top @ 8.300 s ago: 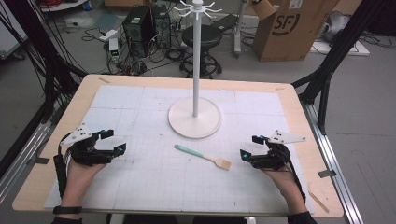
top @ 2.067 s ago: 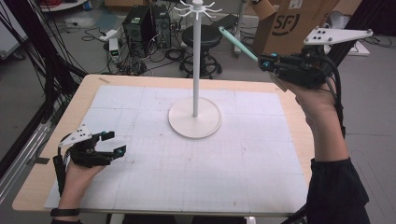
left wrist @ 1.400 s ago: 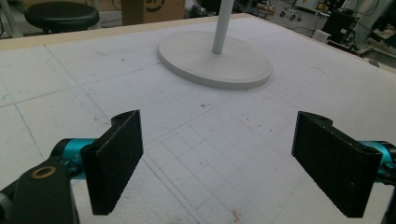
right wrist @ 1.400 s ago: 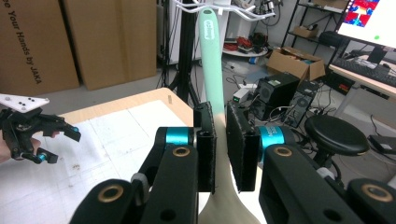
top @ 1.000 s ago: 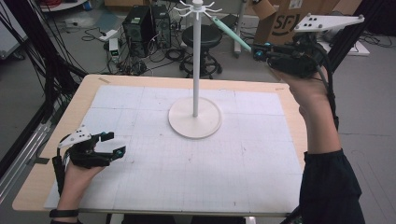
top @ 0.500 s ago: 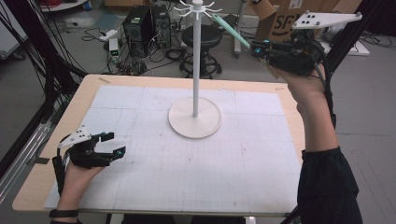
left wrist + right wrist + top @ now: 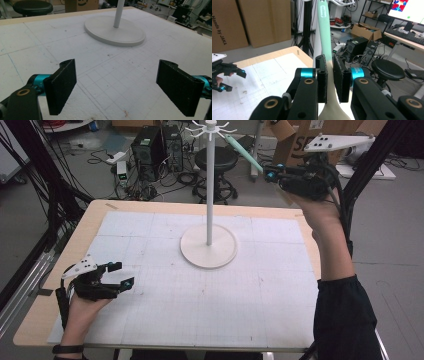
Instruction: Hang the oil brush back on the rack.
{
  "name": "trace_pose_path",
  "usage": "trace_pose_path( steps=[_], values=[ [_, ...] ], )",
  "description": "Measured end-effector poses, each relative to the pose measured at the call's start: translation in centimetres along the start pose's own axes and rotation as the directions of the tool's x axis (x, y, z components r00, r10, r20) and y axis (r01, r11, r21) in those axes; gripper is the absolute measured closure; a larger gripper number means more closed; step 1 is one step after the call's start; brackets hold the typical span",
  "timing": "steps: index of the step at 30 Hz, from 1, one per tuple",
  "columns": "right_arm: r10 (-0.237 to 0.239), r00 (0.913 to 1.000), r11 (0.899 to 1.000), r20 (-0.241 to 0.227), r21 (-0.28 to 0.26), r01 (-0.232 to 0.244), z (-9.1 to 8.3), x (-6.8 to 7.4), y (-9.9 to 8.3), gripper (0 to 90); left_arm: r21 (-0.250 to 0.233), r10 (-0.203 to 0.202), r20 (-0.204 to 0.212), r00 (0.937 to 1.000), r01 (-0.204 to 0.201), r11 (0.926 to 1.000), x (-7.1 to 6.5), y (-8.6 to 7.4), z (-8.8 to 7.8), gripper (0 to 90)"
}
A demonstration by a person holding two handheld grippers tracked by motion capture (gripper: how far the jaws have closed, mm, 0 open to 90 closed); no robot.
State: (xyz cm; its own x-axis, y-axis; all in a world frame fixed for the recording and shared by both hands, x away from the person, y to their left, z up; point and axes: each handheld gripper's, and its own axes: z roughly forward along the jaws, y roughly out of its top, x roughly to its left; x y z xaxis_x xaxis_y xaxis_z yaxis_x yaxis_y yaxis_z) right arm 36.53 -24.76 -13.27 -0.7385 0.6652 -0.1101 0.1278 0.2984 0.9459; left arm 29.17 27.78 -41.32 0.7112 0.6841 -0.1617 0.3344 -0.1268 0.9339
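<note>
spatula: mint-green handle (image 7: pixel 243 153) with pale blade end, clamped in the right gripper (image 7: pixel 270 173); held high in the air above the far right edge of the surface, handle angled up and left toward the top of the stand
spatula, right gripper view: handle (image 7: pixel 324 30) seen rising straight up from between the jaws, pale blade end below the pads
handle tip: seen close by the hook arms at the stand's top; contact cannot be told
right gripper: jaws closed tight on the spatula where green handle meets pale part, pads pressed on both sides; raised by the person's right hand, grey three-cornered plate on top
stand: white pole (image 7: pixel 210 185) on a round white base (image 7: pixel 208 246), upright, placed at the middle of the surface toward the far side; ring of small hook arms (image 7: pixel 210 128) at top
left gripper: (image 7: pixel 118 275) rested low on the surface at the near left, well apart from the stand; jaws spread wide, nothing held between the pads (image 7: pixel 61 85)
left gripper view: stand base (image 7: pixel 115 31) seen ahead beyond the open jaws
surface: wooden top covered by a white gridded mat (image 7: pixel 150 250)
background: stool (image 7: pixel 222 157), computer towers and cardboard boxes seen on the floor behind
</note>
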Motion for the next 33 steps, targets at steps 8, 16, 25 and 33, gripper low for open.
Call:
trace_pose_path(
  steps=[8,16,25,33],
  values=[
    [0.003,1.0,1.0,-0.002,0.023,-0.003,1.1,-0.1,-0.4,82.5,0.006,0.0,0.001,1.0,0.0,1.0,0.0,-0.1,0.1,17.1],
    [0.02,0.9998,0.998,0.008,0.054,-0.02,2.2,-0.1,-1.4,63.6,0.0,-0.001,0.003,1.0,0.001,1.0,0.2,-0.1,0.0,17.0],
    [0.019,0.9998,0.998,-0.004,0.067,-0.019,0.6,0.0,-5.5,41.9,-0.014,-0.005,0.006,1.0,0.005,0.9999,0.5,-0.1,0.0,16.8],
    [0.037,0.9992,0.998,-0.014,0.06,-0.036,-1.5,1.0,-12.9,36.0,-0.023,-0.006,0.001,1.0,0.006,0.9997,0.7,0.1,0.0,16.7]
  ],
)
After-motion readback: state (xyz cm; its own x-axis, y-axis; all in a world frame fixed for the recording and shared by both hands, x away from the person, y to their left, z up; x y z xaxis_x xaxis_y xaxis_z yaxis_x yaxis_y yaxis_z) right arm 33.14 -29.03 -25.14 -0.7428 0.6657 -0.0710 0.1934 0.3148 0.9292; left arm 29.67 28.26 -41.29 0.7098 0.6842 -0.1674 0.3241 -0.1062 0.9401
